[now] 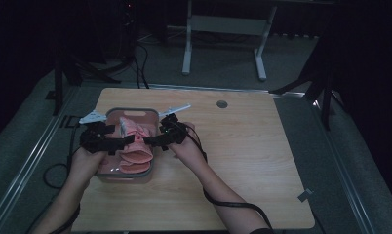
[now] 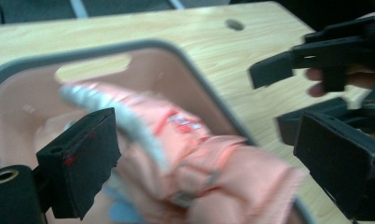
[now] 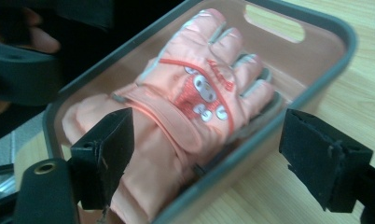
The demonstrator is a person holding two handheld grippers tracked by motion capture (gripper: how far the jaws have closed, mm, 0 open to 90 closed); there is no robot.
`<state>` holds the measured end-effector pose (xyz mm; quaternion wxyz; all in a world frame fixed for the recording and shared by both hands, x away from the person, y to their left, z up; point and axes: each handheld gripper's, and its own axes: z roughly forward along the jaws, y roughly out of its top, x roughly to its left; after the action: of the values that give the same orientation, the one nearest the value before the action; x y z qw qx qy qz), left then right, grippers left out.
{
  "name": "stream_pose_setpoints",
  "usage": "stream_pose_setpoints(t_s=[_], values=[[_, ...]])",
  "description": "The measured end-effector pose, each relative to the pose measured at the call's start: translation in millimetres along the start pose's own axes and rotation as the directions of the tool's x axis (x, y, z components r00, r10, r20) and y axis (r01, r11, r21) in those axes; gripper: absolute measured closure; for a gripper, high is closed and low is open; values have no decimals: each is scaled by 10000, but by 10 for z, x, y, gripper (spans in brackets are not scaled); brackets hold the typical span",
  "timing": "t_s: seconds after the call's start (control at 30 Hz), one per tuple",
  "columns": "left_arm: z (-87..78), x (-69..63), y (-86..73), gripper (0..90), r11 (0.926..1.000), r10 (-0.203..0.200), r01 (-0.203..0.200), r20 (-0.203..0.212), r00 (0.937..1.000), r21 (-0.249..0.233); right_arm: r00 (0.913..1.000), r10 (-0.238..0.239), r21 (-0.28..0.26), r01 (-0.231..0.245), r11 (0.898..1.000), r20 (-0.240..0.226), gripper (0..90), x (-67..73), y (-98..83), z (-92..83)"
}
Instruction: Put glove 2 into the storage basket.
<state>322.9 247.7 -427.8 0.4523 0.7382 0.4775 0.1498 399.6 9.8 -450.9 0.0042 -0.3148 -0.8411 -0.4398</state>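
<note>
Peach-orange ski glove [image 3: 176, 116] lies flat in a pink tray with a grey rim [image 3: 269, 135], fingers pointing toward the tray's handle slot and cuff reaching the opposite end. It carries grey finger panels and a small white and red emblem on its back. The tray sits on the left half of a pale wooden table [image 1: 243, 161].

I hold a pair of black tongs in each hand, above the tray. My left gripper [image 1: 117, 142] hangs over the tray's left side, jaws spread wide and released, with the glove below and between them but not touching either pad. My right gripper [image 1: 152, 141] hangs at the tray's right rim, jaws equally wide and released, gripping nothing; the glove and the rim show in the gap between them. Both grippers face each other across the glove, tips close together, in the high view.
</note>
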Motion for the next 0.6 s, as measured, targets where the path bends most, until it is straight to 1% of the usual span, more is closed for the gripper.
stream_pose_setpoints(t_s=[0.07,0.13,0.17,0.27,0.37,0.43,0.47,0.53,0.57,0.6], values=[[7,-122,14,71,9997,247,-248,308,9992,40,10000,-2,56,2,10000,-46,180,-18,-23,-56],[27,-225,21,71,9990,431,-435,489,9979,61,9999,-104,94,103,9999,49,180,-30,-53,-109],[46,-292,30,71,9983,560,-568,666,9962,111,9999,-129,149,129,9998,12,179,-40,-69,-133],[86,-446,54,71,9970,763,-772,1094,9911,36,9996,-259,233,257,9994,70,177,-71,-137,-202],[136,-576,65,71,9956,930,-931,1323,9868,-49,9995,-293,292,289,9992,126,175,-121,-223,-283],[187,-669,65,71,9949,1000,-1008,1592,9822,-32,9996,-262,294,258,9992,124,175,-153,-267,-327],[222,-725,62,71,9939,1081,-1102,1754,9785,23,9994,-294,306,288,9991,175,175,-171,-290,-349],[267,-807,52,71,9923,1225,-1242,1902,9741,-32,9993,-263,295,255,9992,247,175,-214,-341,-402],[299,-860,47,71,9914,1281,-1308,2044,9705,-3,9994,-246,292,238,9993,255,176,-231,-359,-420],[317,-889,42,71,9910,1308,-1341,2134,9682,10,9994,-219,271,212,9994,285,176,-255,-388,-449]])
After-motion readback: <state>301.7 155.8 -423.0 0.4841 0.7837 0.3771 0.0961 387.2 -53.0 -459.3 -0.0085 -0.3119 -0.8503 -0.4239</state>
